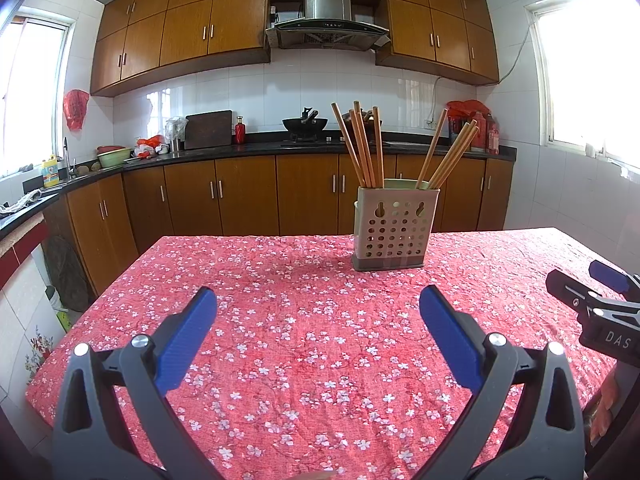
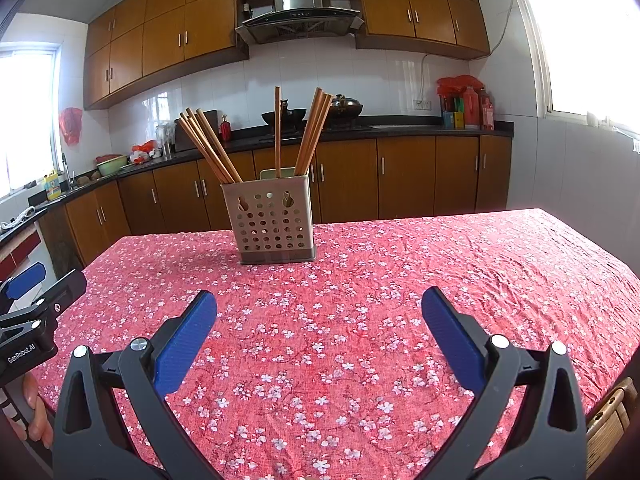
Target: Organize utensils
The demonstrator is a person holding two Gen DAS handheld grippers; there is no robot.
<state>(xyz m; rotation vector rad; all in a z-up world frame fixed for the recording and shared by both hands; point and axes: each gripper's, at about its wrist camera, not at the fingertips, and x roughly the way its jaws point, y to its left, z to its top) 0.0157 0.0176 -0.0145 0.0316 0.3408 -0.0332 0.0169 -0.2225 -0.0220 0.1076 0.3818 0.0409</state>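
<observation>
a beige perforated plastic utensil holder (image 1: 394,226) stands upright toward the far side of a tabletop covered in a red cloth with small white blossoms (image 1: 300,340). long wooden chopsticks (image 1: 362,146) stand in it in fanned bunches, leaning left and right. the left hand-held gripper (image 1: 318,304) hovers over the near cloth, its blue-padded jaws spread wide apart and holding nothing. the right hand-held gripper (image 2: 319,306) is beside it, jaws likewise wide apart and holding nothing. both are well apart from the holder. brown wooden kitchen cabinets (image 2: 404,176) line the wall behind.
</observation>
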